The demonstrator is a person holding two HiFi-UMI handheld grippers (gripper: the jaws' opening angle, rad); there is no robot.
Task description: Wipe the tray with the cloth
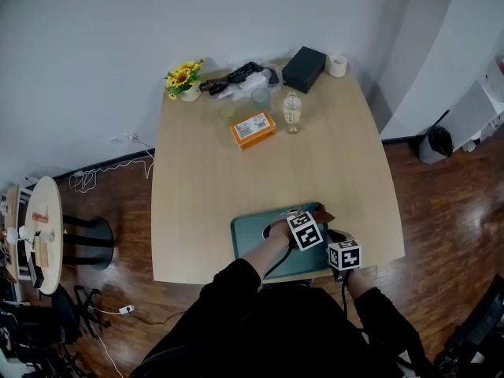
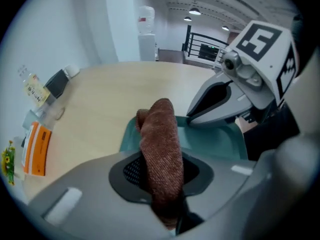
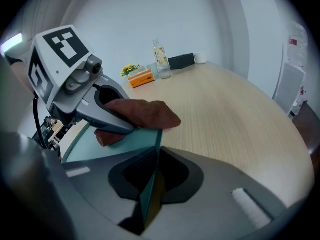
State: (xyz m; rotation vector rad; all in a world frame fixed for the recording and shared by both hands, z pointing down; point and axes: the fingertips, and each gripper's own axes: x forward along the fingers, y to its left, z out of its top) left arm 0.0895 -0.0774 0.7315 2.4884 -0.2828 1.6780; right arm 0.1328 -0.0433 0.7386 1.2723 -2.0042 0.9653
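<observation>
A teal tray [image 1: 256,239] lies at the near edge of the wooden table [image 1: 205,195]. My left gripper [image 1: 313,220] is over the tray's far right corner, shut on a brown cloth [image 2: 160,144] that hangs down between its jaws onto the tray [image 2: 210,141]. My right gripper [image 1: 339,241] sits just right of it, shut on the tray's right rim [image 3: 150,184], which runs edge-on between its jaws. In the right gripper view the cloth [image 3: 145,113] spills over the tray's far corner under the left gripper [image 3: 100,111].
At the table's far end stand an orange box [image 1: 253,129], a small bottle [image 1: 292,112], a glass [image 1: 261,98], a black box [image 1: 303,68], a tape roll [image 1: 337,64], a sunflower pot [image 1: 183,79] and black cables [image 1: 236,75]. A round side table [image 1: 43,231] stands at the left.
</observation>
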